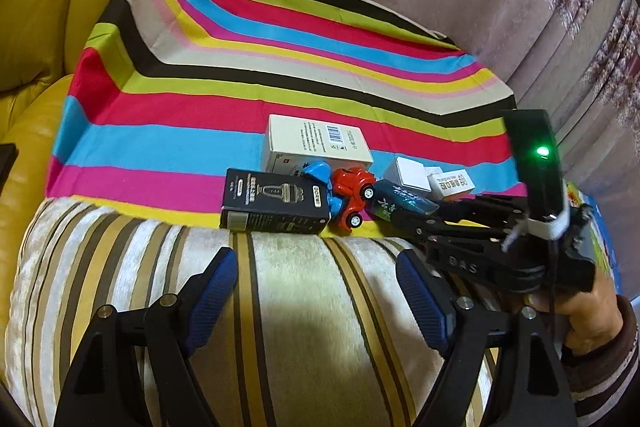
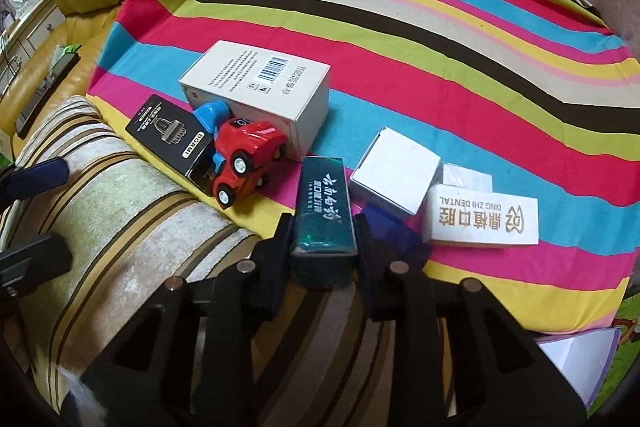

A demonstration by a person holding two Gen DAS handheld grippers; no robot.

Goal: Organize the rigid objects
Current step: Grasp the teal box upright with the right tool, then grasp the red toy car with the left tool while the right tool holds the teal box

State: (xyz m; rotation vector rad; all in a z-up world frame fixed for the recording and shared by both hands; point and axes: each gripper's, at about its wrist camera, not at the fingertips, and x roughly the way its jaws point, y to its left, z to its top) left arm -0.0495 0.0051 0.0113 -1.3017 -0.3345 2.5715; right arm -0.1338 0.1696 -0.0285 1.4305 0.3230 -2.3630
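Left gripper spread wide, empty, above striped cushion. On striped cloth, from the left: black box, flat beside blue toy and red toy car; large white box just behind them. Further right, green box clamped between right gripper fingers at cloth's near edge. Then small white box, lastly dental box, near each other.

Teal box clamped in right tongs; apparently over striped cloth edge.
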